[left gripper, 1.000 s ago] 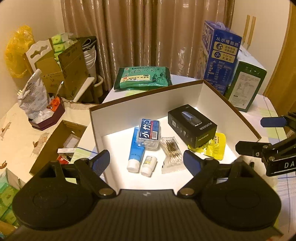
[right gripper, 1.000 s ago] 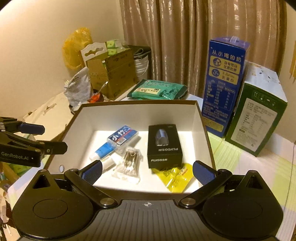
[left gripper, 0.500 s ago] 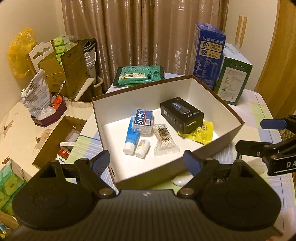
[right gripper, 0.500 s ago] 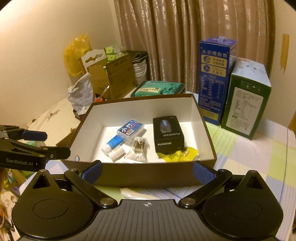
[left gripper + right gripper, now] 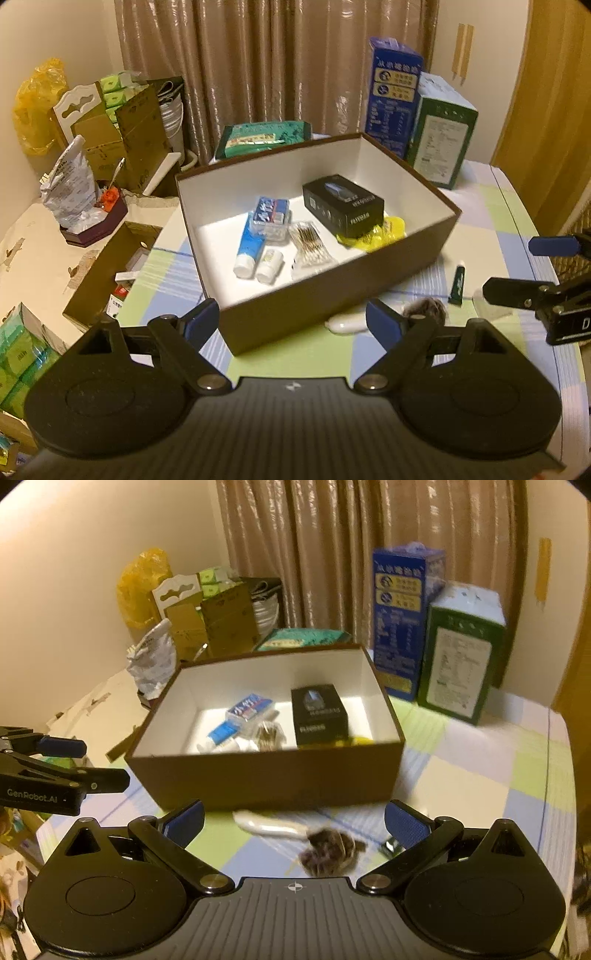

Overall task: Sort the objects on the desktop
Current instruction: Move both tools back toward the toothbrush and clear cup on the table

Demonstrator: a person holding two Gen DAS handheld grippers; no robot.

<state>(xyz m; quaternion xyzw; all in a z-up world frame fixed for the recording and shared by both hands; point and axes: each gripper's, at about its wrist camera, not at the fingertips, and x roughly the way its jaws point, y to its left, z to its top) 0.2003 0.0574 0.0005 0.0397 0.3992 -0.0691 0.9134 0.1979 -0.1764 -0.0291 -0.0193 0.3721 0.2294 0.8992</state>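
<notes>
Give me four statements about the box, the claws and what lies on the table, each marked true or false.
1. The black carton lies inside the brown box. True.
2. The left claw grips the toothpaste. False: it is open and empty; the toothpaste lies in the box.
3. A white brush lies on the table outside the box. True.
4. The right claw is shut on the small green tube. False: it is open; the tube lies on the table.

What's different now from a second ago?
Both tools, left tool and right tool, pulled back from the brown box, revealing a white brush and green tube on the table. Nothing grasped; box contents unchanged.
</notes>
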